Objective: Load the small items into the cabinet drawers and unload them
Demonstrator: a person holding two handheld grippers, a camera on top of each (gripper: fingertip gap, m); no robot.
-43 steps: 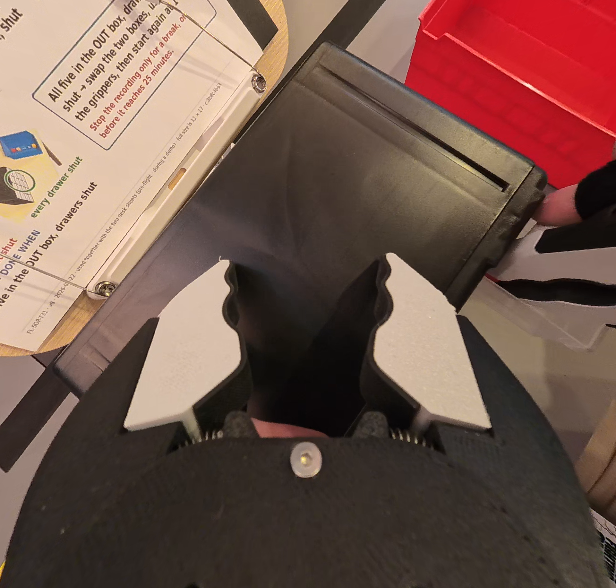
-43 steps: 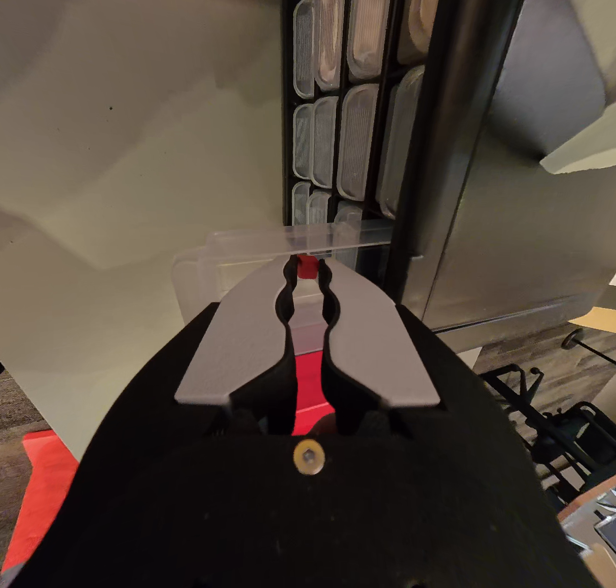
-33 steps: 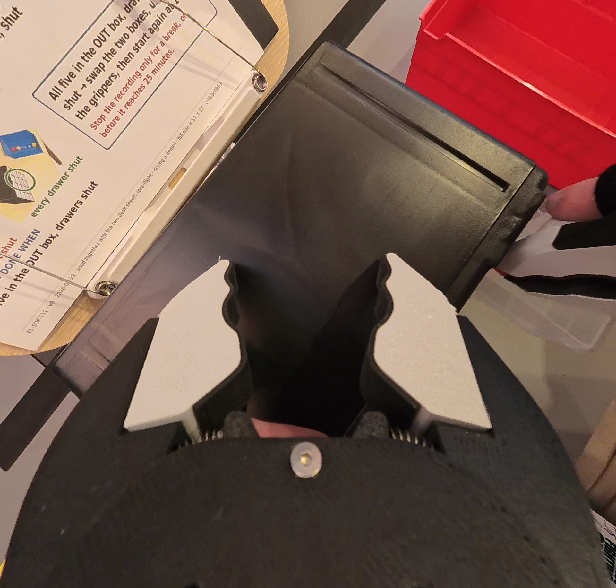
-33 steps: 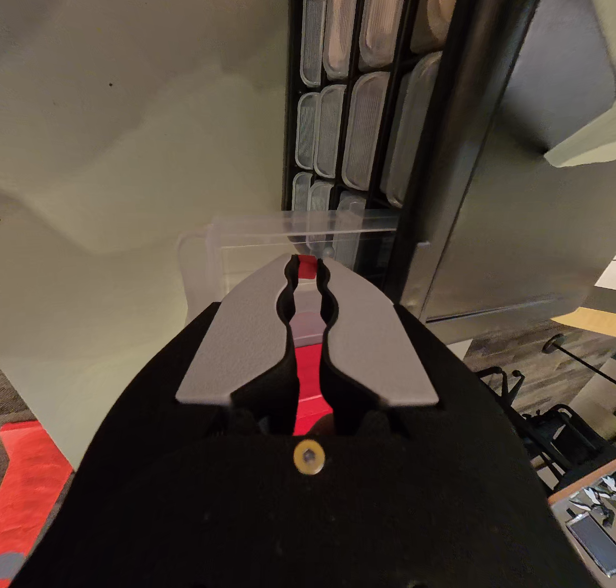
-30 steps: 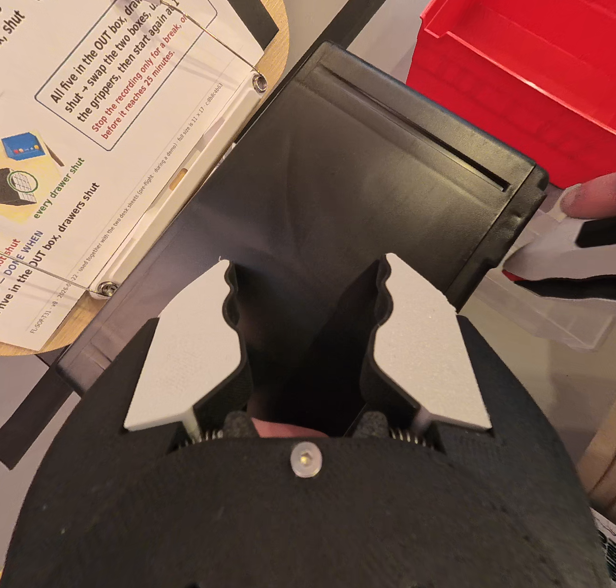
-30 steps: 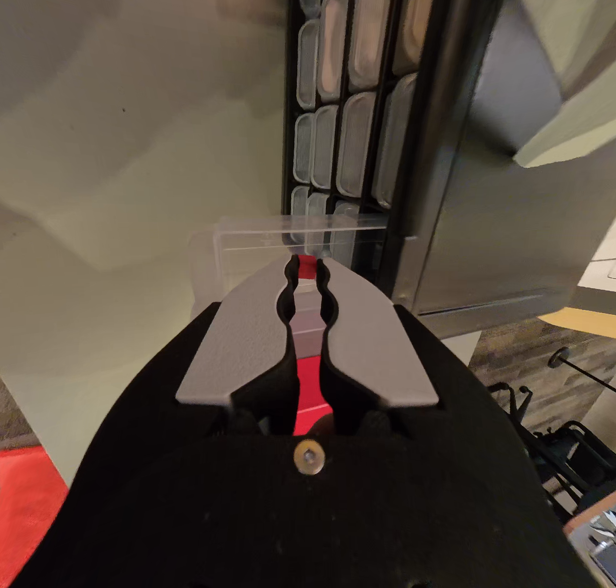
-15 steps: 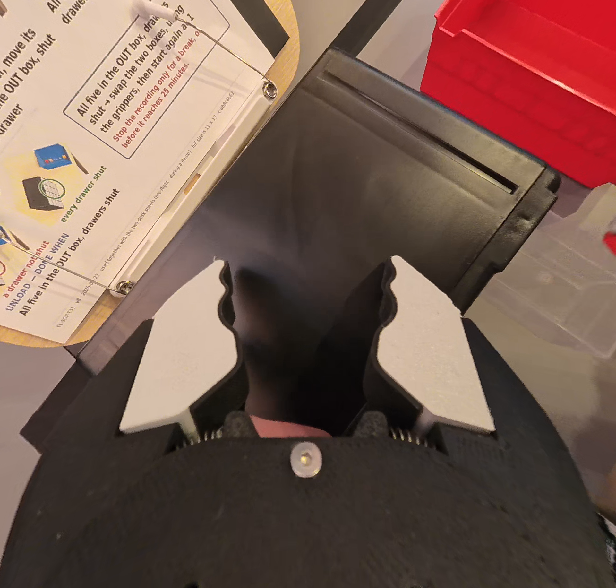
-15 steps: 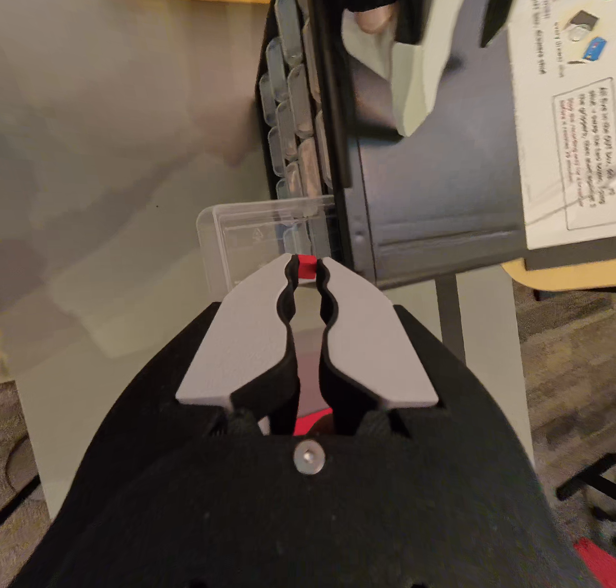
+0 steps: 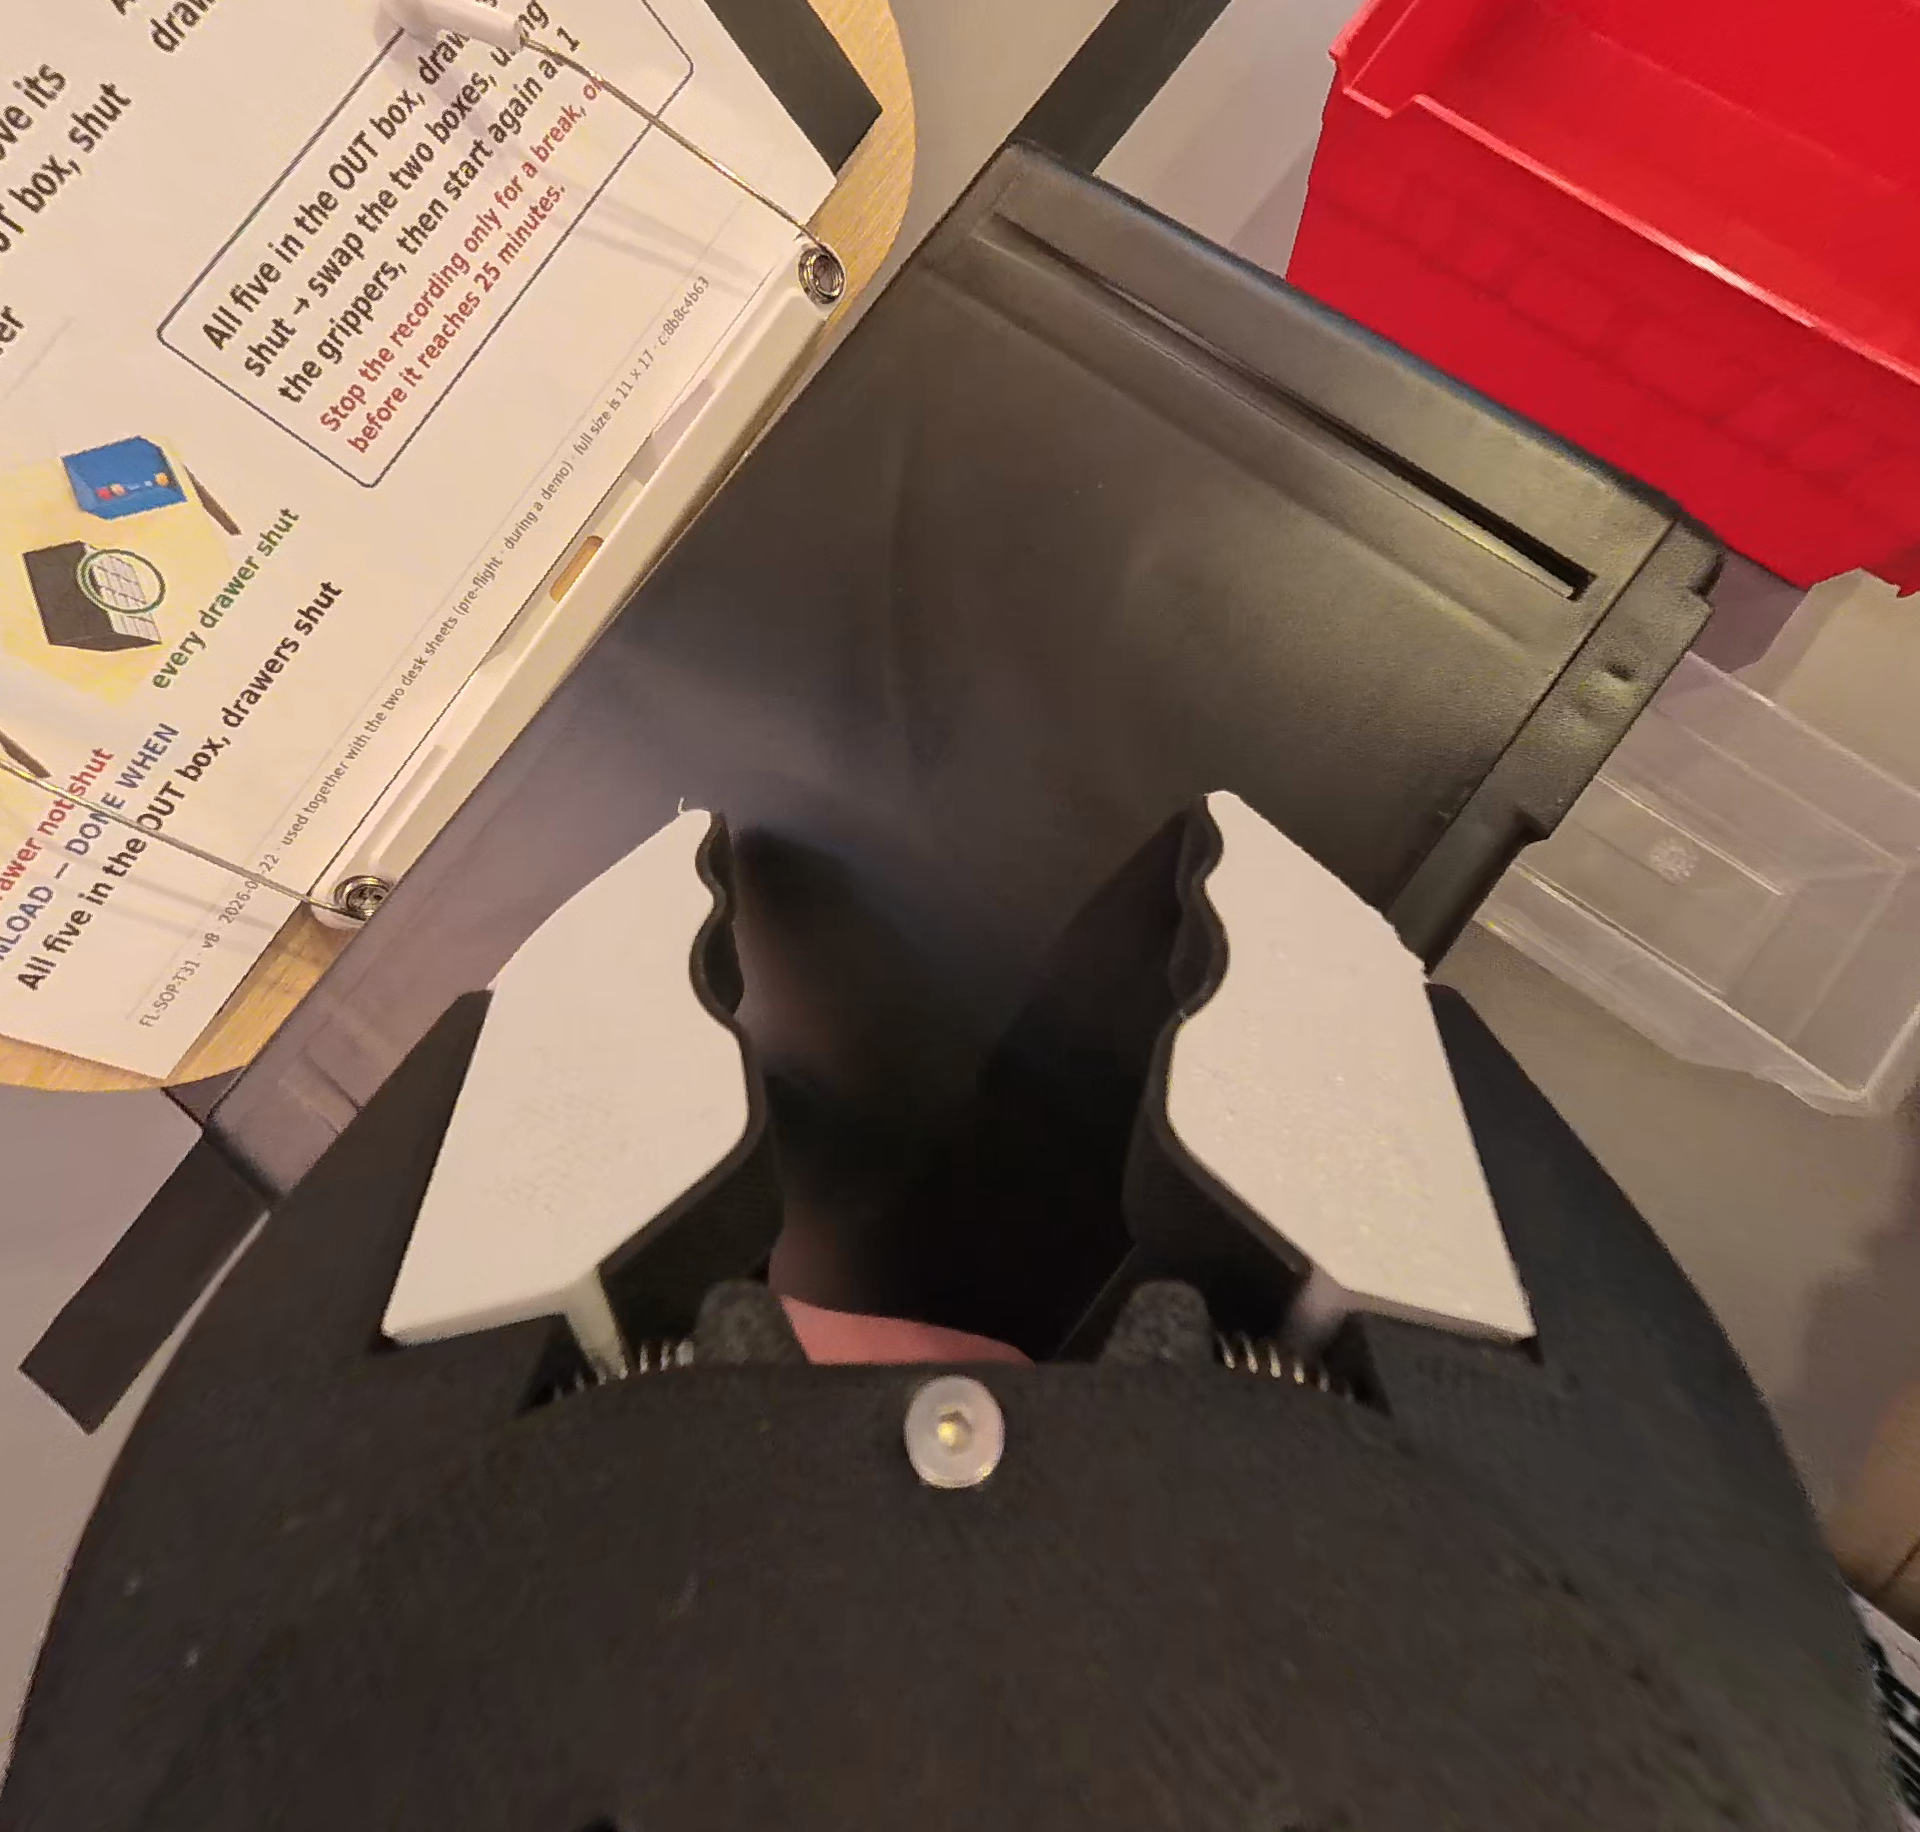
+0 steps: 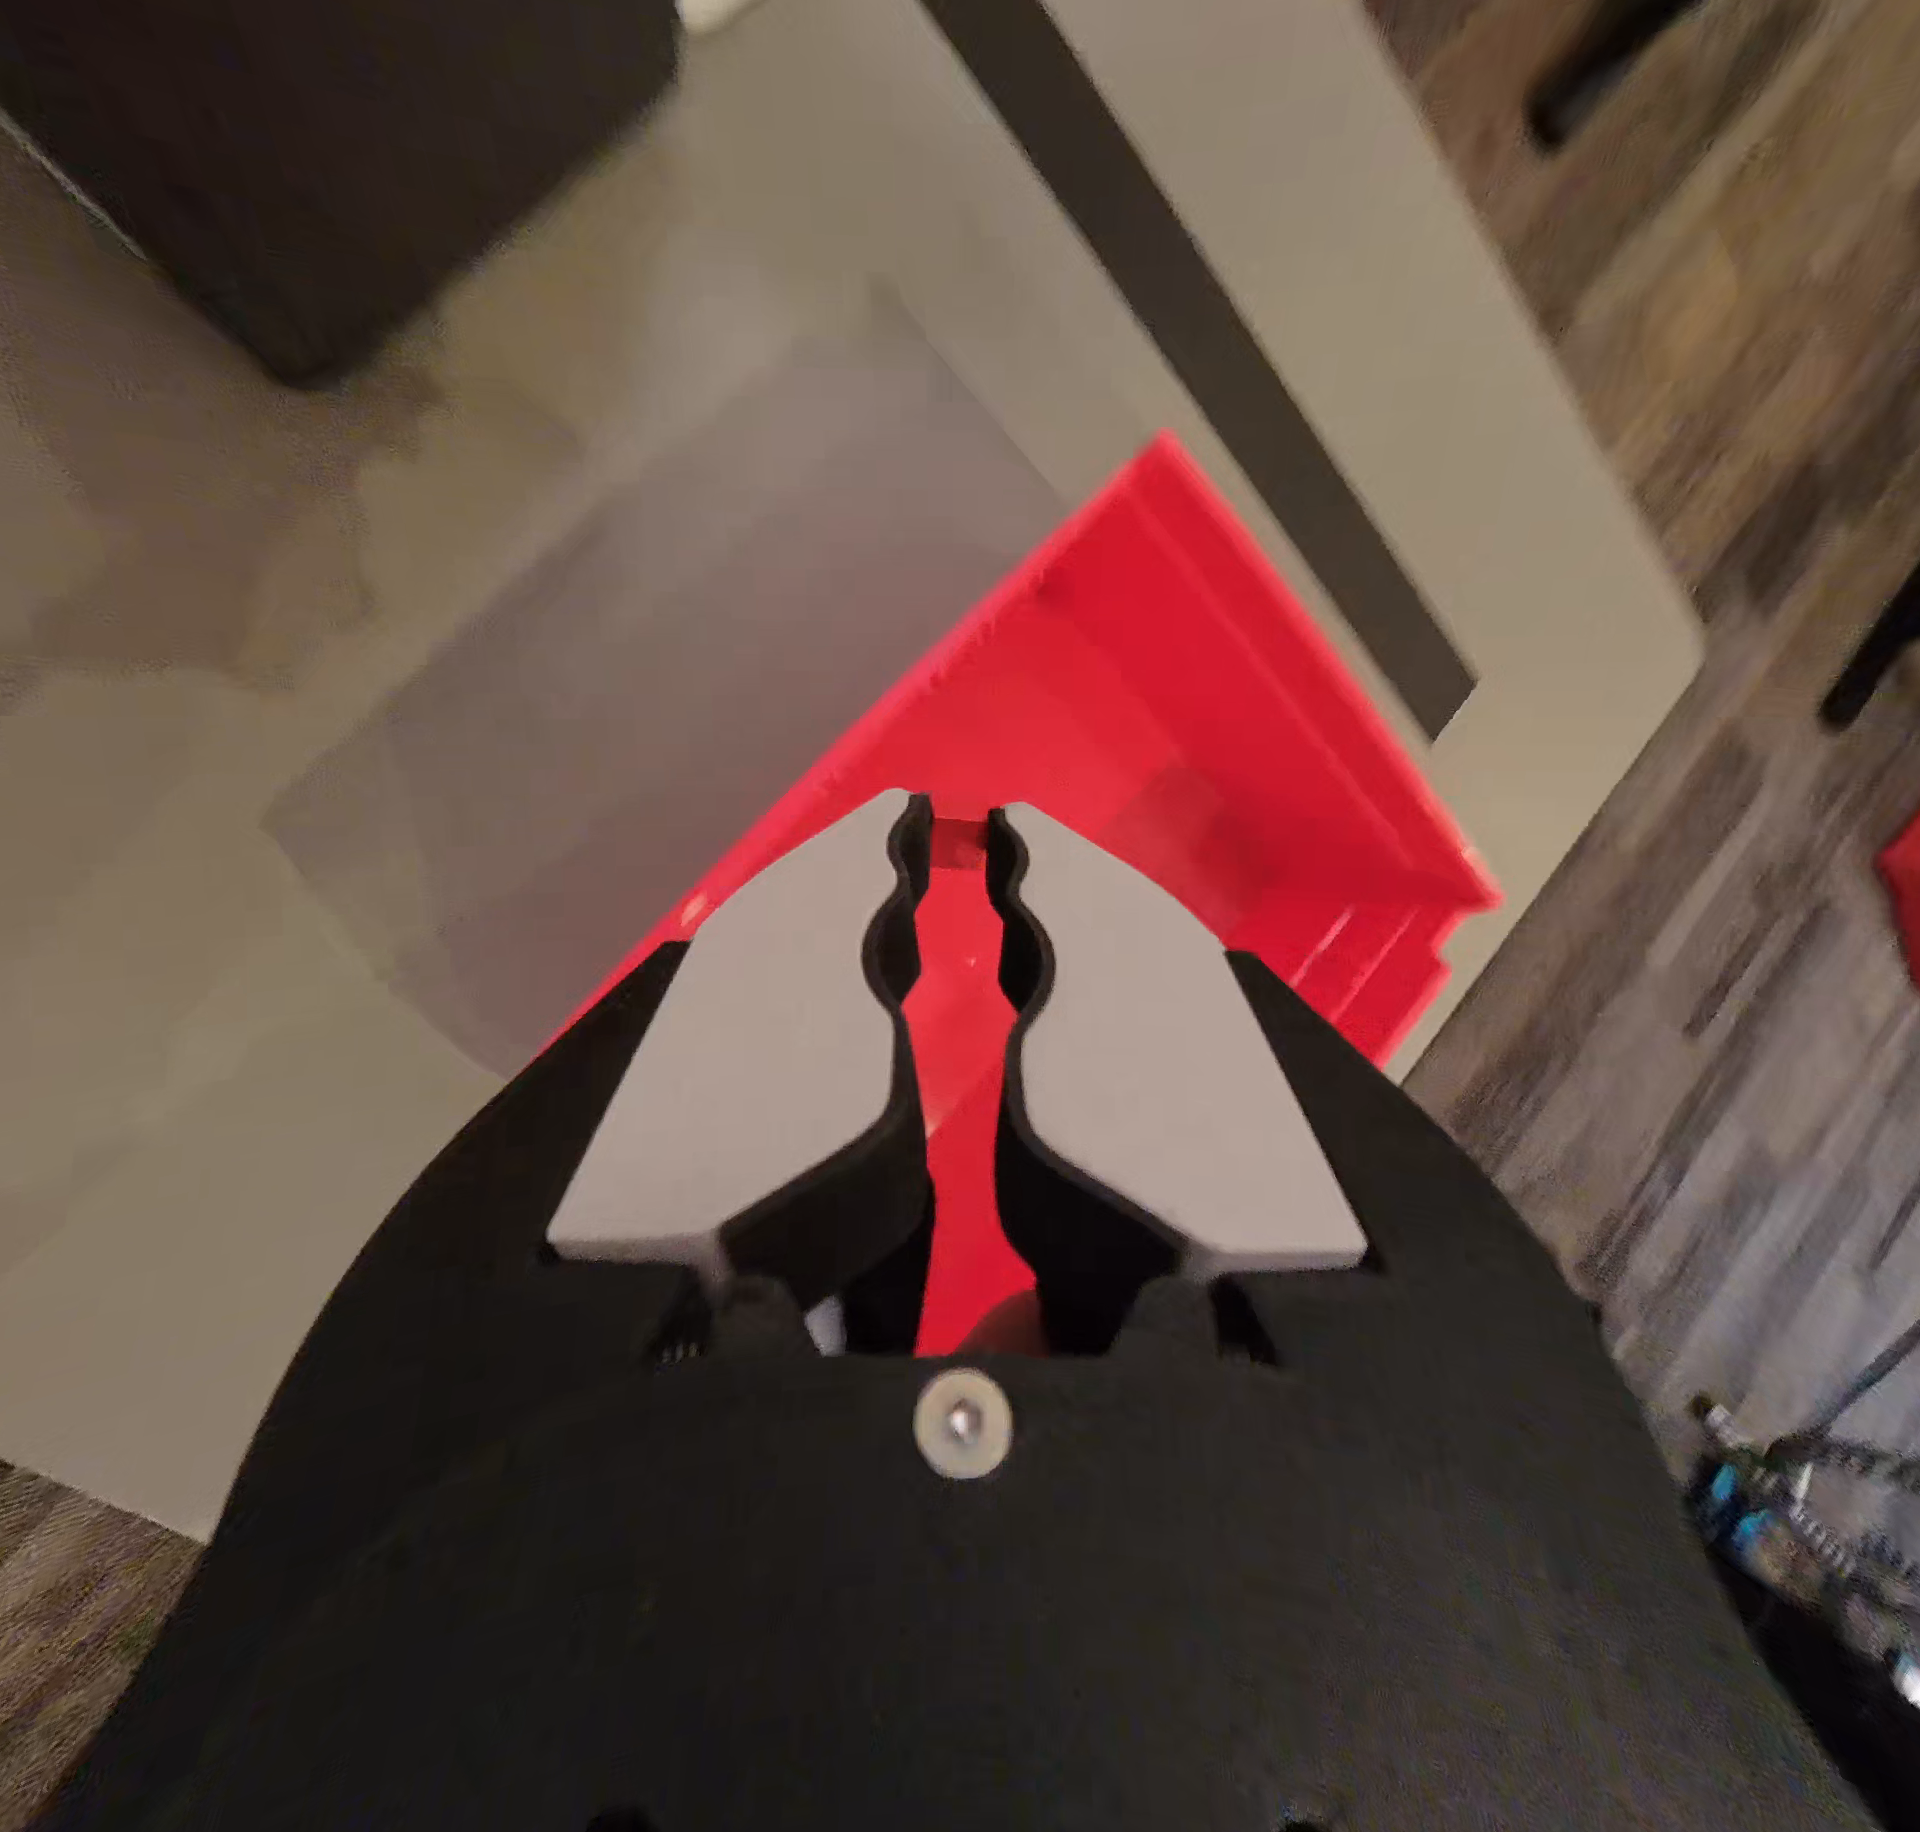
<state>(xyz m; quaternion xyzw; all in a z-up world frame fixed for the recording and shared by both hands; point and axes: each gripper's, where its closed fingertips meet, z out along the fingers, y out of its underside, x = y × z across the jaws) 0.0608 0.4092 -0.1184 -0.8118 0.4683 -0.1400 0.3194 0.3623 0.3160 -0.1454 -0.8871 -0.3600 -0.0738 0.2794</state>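
My left gripper (image 9: 961,826) is open and empty, held over the flat top of the black drawer cabinet (image 9: 1091,577). A clear plastic drawer (image 9: 1704,899) stands pulled out of the cabinet's front at the right and looks empty. My right gripper (image 10: 956,818) is shut on a small red block (image 10: 958,842) at its fingertips. It holds the block above the red bin (image 10: 1195,743), whose inside shows behind the fingers. The same red bin (image 9: 1662,182) shows at the top right of the left wrist view.
A printed instruction sheet on a round wooden board (image 9: 343,348) lies left of the cabinet. The grey tabletop (image 10: 312,847) has a black strip (image 10: 1164,255) along it. The cabinet's dark side (image 10: 312,120) is at the upper left. Wood floor (image 10: 1714,639) lies beyond the table edge.
My right gripper lifted the red block out of the clear drawer and swung away from the cabinet to above the red bin. It has left the left wrist view. The left gripper barely moved.
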